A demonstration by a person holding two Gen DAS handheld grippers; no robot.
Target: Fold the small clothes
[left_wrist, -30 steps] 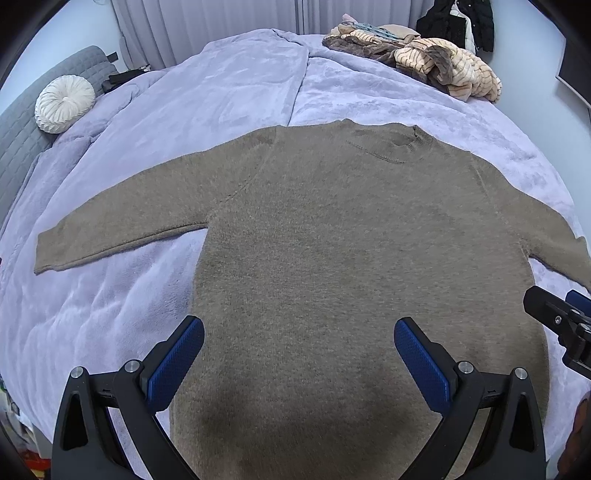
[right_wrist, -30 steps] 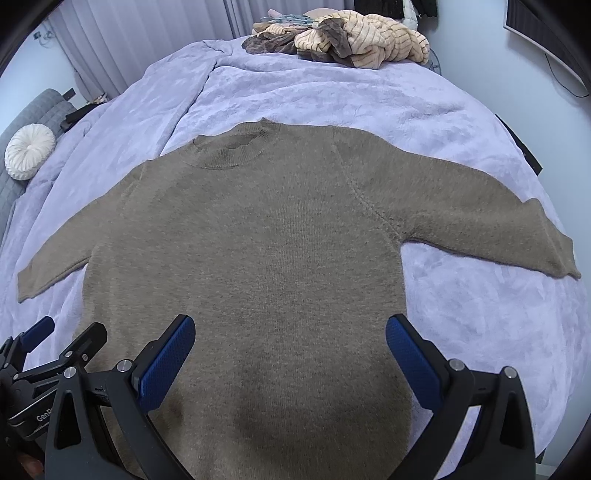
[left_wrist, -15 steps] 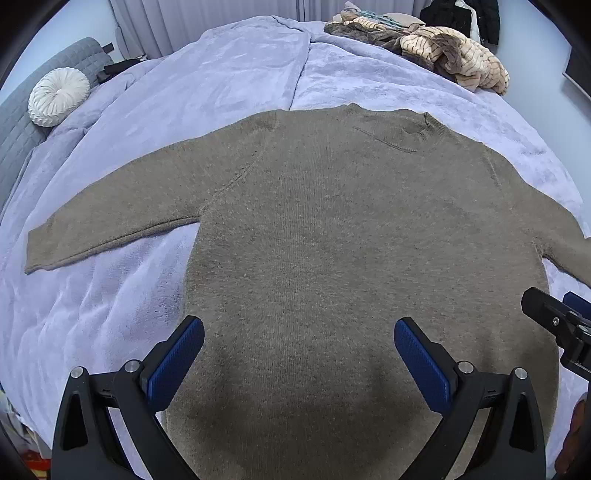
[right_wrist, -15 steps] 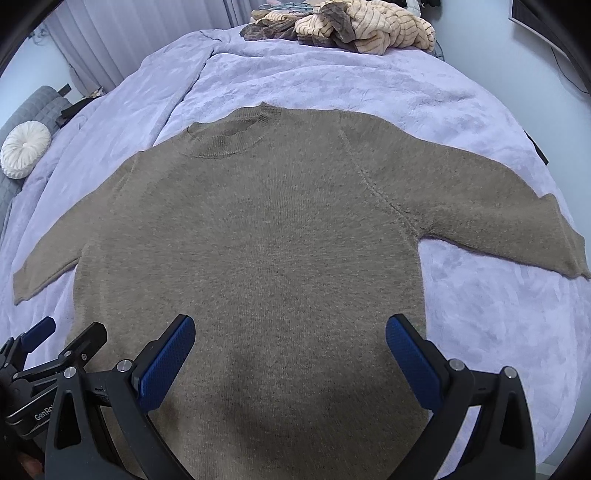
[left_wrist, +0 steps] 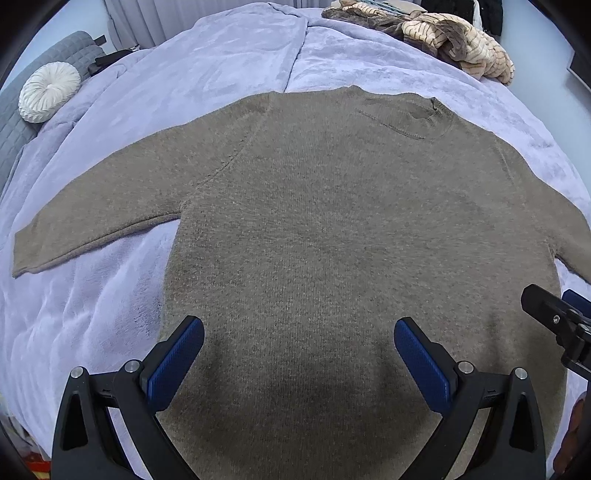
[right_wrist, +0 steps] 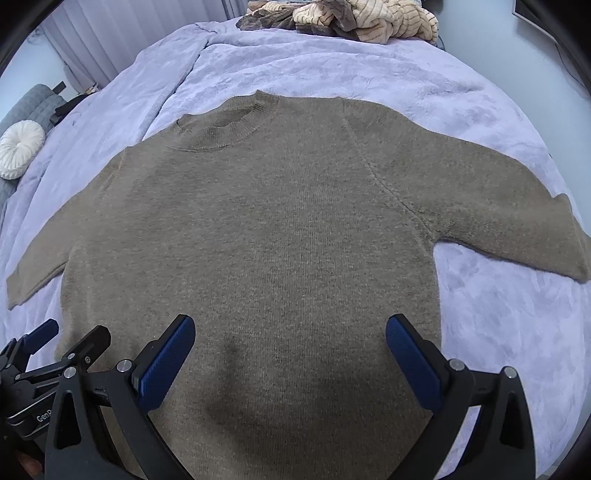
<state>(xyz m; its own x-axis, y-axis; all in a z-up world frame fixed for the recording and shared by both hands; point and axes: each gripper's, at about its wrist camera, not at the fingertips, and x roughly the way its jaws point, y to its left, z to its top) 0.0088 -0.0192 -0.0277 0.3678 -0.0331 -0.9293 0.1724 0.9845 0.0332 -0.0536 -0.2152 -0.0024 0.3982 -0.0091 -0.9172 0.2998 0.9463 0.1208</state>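
A brown knit sweater [left_wrist: 325, 229] [right_wrist: 266, 236] lies flat on the bed, front up, collar at the far end and both sleeves spread outward. My left gripper [left_wrist: 299, 354] hovers open above the sweater's lower left part, its blue pads wide apart with nothing between them. My right gripper [right_wrist: 290, 350] hovers open above the lower right part, also empty. Each gripper shows at the edge of the other's view: the right gripper [left_wrist: 557, 321] and the left gripper [right_wrist: 55, 350]. The sweater's hem is hidden below the frames.
A lilac fleece blanket [left_wrist: 207, 74] [right_wrist: 332, 70] covers the bed. A pile of striped beige and brown clothes [left_wrist: 454, 40] [right_wrist: 351, 18] sits at the far end. A round white cushion [left_wrist: 48, 92] [right_wrist: 18, 149] rests on a grey seat at the left. Curtains hang behind.
Both grippers have moved forward and lower over the sweater, which now fills more of each view. Both stay open. The sweater has not moved.
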